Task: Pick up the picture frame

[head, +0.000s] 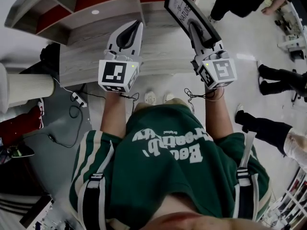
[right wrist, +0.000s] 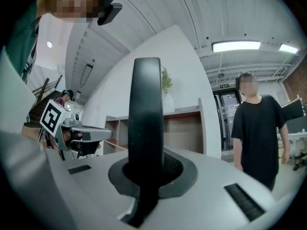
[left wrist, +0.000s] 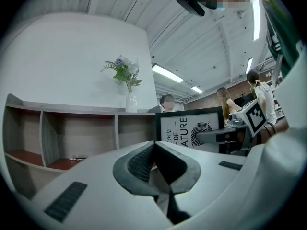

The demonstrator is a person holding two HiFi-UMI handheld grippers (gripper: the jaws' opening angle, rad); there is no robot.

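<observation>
step: frame lift | picture frame (head: pixel 182 11) is being gripped by its edge in R gripper (head: pixel 195 30), upright, nr shelf unit (head: pixel 96 32) | L gripper (head: pixel 136 27) pinched shut, empty | squeeze to be held firm, tilt avoided

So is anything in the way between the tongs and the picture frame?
No, nothing is in the way. The right tongs are already shut on the edge of the picture frame, so they are holding it. The left tongs are closed with nothing in them, off to the side of the frame.
</observation>
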